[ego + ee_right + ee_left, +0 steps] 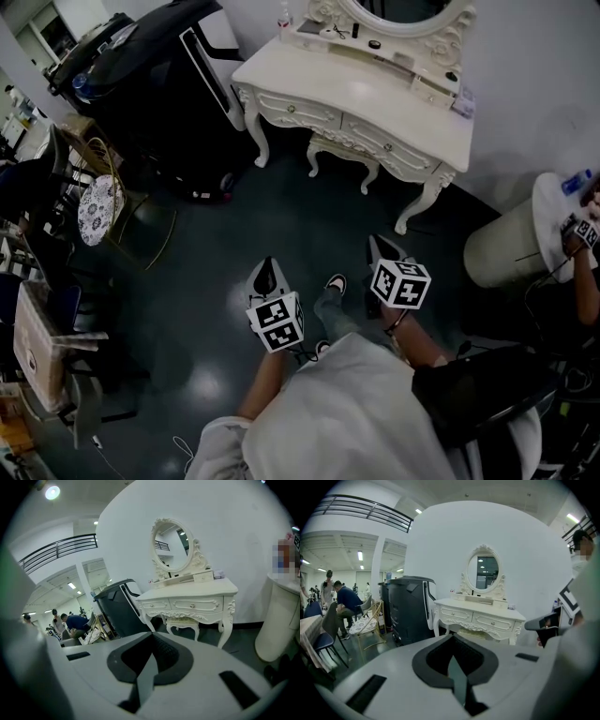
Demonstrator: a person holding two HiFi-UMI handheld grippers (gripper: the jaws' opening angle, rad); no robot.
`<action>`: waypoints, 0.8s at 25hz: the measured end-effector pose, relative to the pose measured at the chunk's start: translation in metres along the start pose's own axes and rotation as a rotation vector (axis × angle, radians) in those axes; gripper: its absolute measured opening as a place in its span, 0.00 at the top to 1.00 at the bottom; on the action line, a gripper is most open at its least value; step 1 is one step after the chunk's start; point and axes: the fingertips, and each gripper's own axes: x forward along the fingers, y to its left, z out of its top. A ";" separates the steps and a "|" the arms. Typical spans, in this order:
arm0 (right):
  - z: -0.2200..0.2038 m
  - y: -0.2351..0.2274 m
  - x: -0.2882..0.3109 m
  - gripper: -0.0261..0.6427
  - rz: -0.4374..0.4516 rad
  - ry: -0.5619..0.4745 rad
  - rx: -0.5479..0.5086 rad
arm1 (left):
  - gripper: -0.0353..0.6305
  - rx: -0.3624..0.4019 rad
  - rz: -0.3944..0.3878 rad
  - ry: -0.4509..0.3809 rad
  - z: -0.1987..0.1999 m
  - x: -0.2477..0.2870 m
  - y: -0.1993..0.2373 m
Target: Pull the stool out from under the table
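Note:
A white carved dressing table with an oval mirror stands against the wall ahead. The small white stool is tucked under it, between the table's legs. It shows in the left gripper view as the stool and in the right gripper view as the stool. My left gripper and right gripper hang side by side over the dark floor, well short of the table, pointing toward it. Both are shut with nothing between the jaws, as the left gripper and the right gripper show close up.
A big black reclining chair stands left of the table. A gold-framed chair with a patterned seat is further left. A white round stand and another person's arm are at the right. My own shoe is between the grippers.

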 end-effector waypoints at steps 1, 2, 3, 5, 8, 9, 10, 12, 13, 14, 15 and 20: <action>0.006 -0.002 0.007 0.96 -0.005 -0.007 0.002 | 0.95 0.006 -0.008 0.001 0.005 0.010 -0.001; 0.014 -0.005 0.013 0.96 -0.011 -0.015 0.006 | 0.95 0.014 -0.017 0.000 0.011 0.021 -0.002; 0.021 -0.007 0.020 0.96 -0.017 -0.021 0.013 | 0.95 0.022 -0.027 -0.001 0.018 0.032 -0.004; 0.032 -0.012 0.033 0.96 -0.032 -0.028 0.030 | 0.95 0.038 -0.047 -0.006 0.034 0.053 -0.006; 0.047 -0.022 0.051 0.96 -0.057 -0.032 0.052 | 0.95 0.057 -0.077 -0.014 0.056 0.082 -0.012; 0.052 -0.026 0.057 0.96 -0.070 -0.033 0.061 | 0.95 0.063 -0.087 -0.013 0.062 0.092 -0.015; 0.057 -0.033 0.063 0.96 -0.086 -0.033 0.071 | 0.95 0.069 -0.096 -0.010 0.066 0.102 -0.018; 0.066 -0.048 0.075 0.96 -0.120 -0.032 0.092 | 0.95 0.085 -0.112 0.000 0.073 0.122 -0.025; 0.071 -0.055 0.081 0.96 -0.133 -0.032 0.102 | 0.95 0.093 -0.119 0.006 0.077 0.131 -0.029; 0.077 -0.063 0.086 0.96 -0.143 -0.035 0.112 | 0.95 0.101 -0.126 0.011 0.081 0.141 -0.032; 0.083 -0.069 0.092 0.96 -0.148 -0.040 0.121 | 0.95 0.108 -0.133 0.016 0.086 0.151 -0.036; 0.110 -0.092 0.119 0.96 -0.151 -0.063 0.159 | 0.95 0.155 -0.165 0.045 0.103 0.196 -0.047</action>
